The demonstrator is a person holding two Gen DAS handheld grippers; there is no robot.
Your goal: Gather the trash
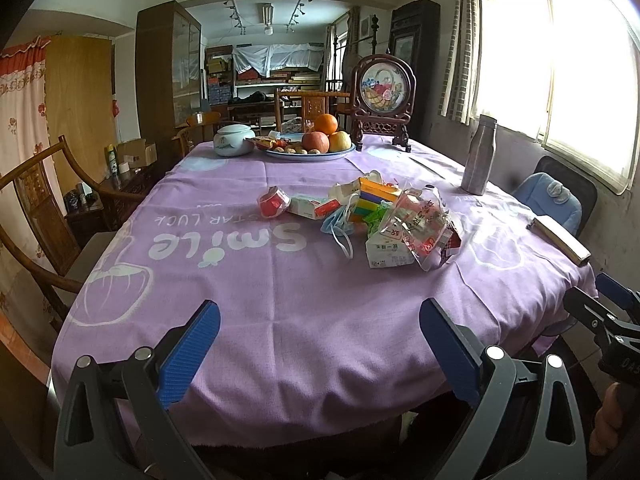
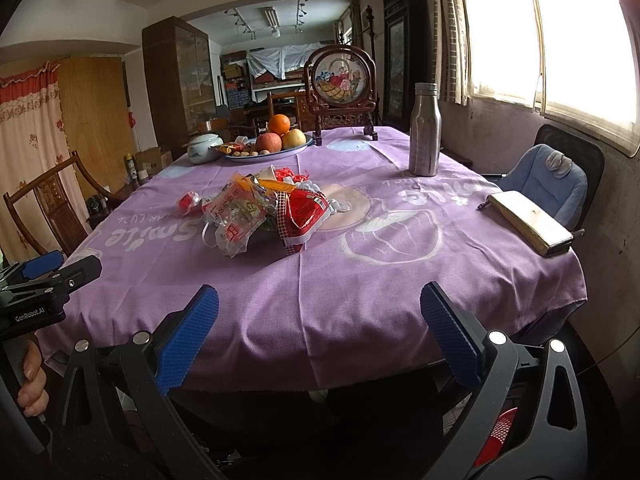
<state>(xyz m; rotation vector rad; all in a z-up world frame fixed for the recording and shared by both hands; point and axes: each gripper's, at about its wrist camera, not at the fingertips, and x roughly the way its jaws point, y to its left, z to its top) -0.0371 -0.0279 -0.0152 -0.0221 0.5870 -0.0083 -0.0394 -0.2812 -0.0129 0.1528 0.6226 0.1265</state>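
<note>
A heap of trash (image 1: pixel 384 216) lies mid-table on the purple cloth (image 1: pixel 280 320): clear plastic wrappers, small cartons, a blue face mask (image 1: pixel 338 226) and a red wrapper (image 1: pixel 274 201). In the right wrist view the same trash heap (image 2: pixel 264 210) shows a red packet (image 2: pixel 306 212) at its right. My left gripper (image 1: pixel 320 344) hangs open at the near table edge, well short of the heap, nothing between its blue pads. My right gripper (image 2: pixel 320 340) is open too, at the same edge further right, also empty. Each gripper shows at the side of the other's view.
A fruit plate (image 1: pixel 308 148), a white jar (image 1: pixel 234 140) and a framed ornament (image 1: pixel 384 92) stand at the far end. A steel bottle (image 2: pixel 425 130) and a long wallet (image 2: pixel 528 222) sit on the right side. Wooden chairs (image 1: pixel 40 216) stand left, a padded chair (image 2: pixel 548 176) right. A red basket (image 2: pixel 498 436) is under the table.
</note>
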